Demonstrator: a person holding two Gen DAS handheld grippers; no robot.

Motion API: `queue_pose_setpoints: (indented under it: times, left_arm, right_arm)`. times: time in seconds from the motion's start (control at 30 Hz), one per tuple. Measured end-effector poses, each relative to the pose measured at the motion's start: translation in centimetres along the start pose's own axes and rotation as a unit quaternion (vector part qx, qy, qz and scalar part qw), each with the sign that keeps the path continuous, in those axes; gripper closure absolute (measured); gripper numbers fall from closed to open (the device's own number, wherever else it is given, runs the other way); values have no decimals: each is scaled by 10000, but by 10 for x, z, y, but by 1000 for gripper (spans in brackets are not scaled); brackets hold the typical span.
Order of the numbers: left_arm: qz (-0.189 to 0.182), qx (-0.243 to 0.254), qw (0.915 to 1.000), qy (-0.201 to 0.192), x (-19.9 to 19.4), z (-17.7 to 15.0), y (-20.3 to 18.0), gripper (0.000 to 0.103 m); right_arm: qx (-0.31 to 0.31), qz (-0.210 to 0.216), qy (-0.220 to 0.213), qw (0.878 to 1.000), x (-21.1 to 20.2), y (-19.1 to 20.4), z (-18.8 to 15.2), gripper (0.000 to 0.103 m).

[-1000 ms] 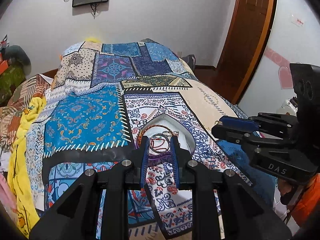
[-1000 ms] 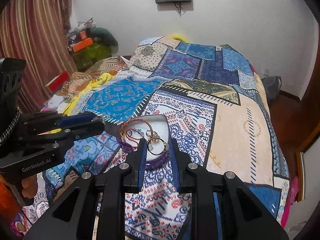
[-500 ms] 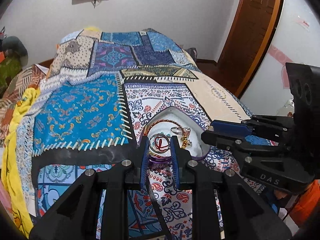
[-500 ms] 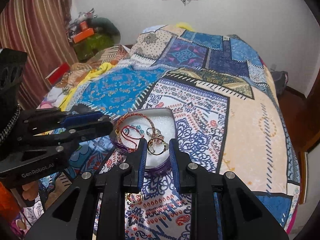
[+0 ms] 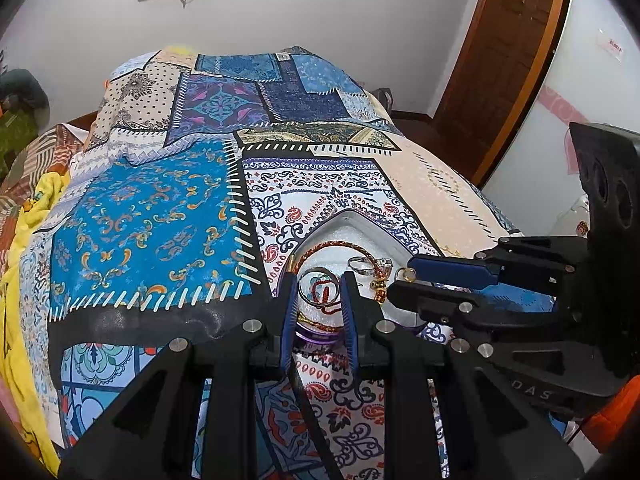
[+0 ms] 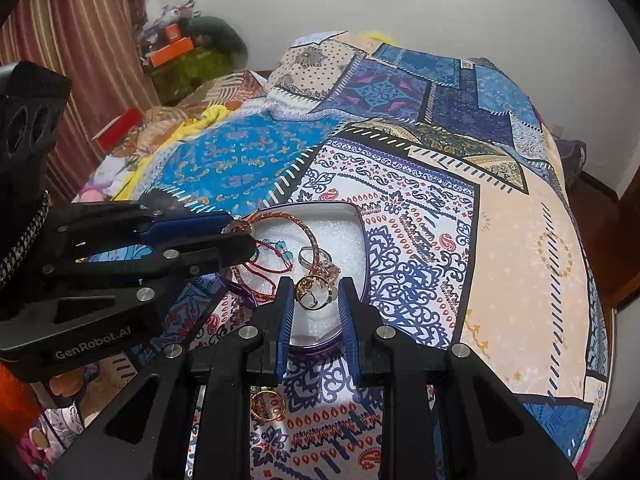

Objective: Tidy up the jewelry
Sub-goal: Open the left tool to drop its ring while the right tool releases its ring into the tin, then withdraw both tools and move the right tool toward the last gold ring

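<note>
Since a second ago I have advanced both over the purple-rimmed, foam-lined tin box point(image 6: 362, 240). Right gripper point(image 6: 315, 305) pinches a gold ring point(image 6: 314, 295); left gripper point(image 5: 319, 305) pinches a thin metal bangle point(image 5: 319, 285).

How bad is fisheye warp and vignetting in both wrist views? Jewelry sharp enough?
Left wrist: dark corners, door frame bowed; rings in the tray sharp. Right wrist: same vignette, curtain curved, gold ring crisp, no glare.

Both hand-held grippers nearer the jewelry box point(image 6: 362, 240), gold ring point(image 6: 314, 292) now over its foam.
</note>
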State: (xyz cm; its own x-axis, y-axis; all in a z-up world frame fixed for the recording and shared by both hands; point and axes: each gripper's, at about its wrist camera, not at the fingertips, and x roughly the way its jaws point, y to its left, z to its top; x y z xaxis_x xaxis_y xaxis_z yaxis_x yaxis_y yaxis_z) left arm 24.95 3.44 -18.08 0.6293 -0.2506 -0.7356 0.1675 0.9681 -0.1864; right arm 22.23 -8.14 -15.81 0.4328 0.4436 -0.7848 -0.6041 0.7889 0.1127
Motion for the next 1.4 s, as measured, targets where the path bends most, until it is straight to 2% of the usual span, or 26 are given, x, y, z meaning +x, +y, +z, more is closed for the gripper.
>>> queue_pose_setpoints:
  times: [0.23, 0.47, 0.9, 1.1, 1.17, 1.27, 1.4]
  left_arm:
    - [5, -25, 10000, 18, 1, 1, 0, 83]
    - [72, -40, 10000, -12, -8, 0, 0, 83]
    - [245, -56, 9993, -291, -50, 3, -5, 82]
    - [349, -59, 9989, -320, -67, -4, -12, 72]
    - [367, -60, 9988, -308, -71, -7, -15, 69]
    - [397, -69, 9989, -234, -74, -13, -18, 63]
    - [421, -83, 9990, -98, -74, -22, -21, 62]
  right_arm:
    - [-5, -22, 0, 10000, 1, 0, 0, 83]
    - [-141, -260, -7, 9996, -2, 6, 0, 82]
    - [-113, -338, -270, 9990, -34, 9, 5, 77]
    - [-48, -390, -431, 9983, -55, 10, 1, 75]
    - [-6, -385, -438, 9983, -59, 9, -1, 69]
    - [47, -422, -472, 9980, -67, 8, -8, 66]
    - [108, -459, -437, 9979, -72, 5, -17, 65]
